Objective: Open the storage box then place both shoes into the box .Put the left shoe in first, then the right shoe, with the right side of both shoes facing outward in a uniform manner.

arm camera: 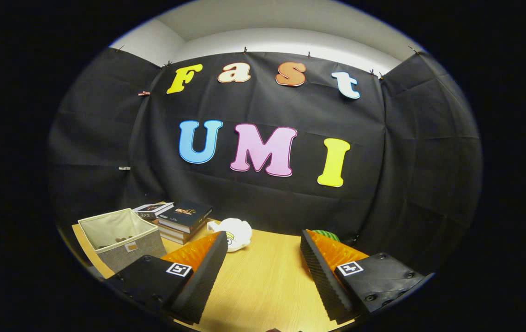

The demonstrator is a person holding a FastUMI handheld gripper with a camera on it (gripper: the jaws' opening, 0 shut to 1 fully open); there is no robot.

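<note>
The tongs (263, 267) stand wide apart, released, holding nothing, with bare pale wood-grain worktop (263, 286) showing between their ribbed inner faces. In the lower left of the frame, just beyond the left finger, sits the storage box (120, 237): a soft, square-cornered fabric cube, grey woven cloth outside and a paler lining inside, its top open toward the ceiling and one corner turned toward the tongs. A few small dark shapes lie on its floor; what they are cannot be told. Right of the box and farther back, a stack of books (180, 221) with dark glossy covers lies flat, its long side running back toward the wall. Next to the stack, at the left finger's tip, lies a rounded white soft thing (235, 233), too blurred to name. A small green ridged object (326, 235) peeks above the right finger.
</note>
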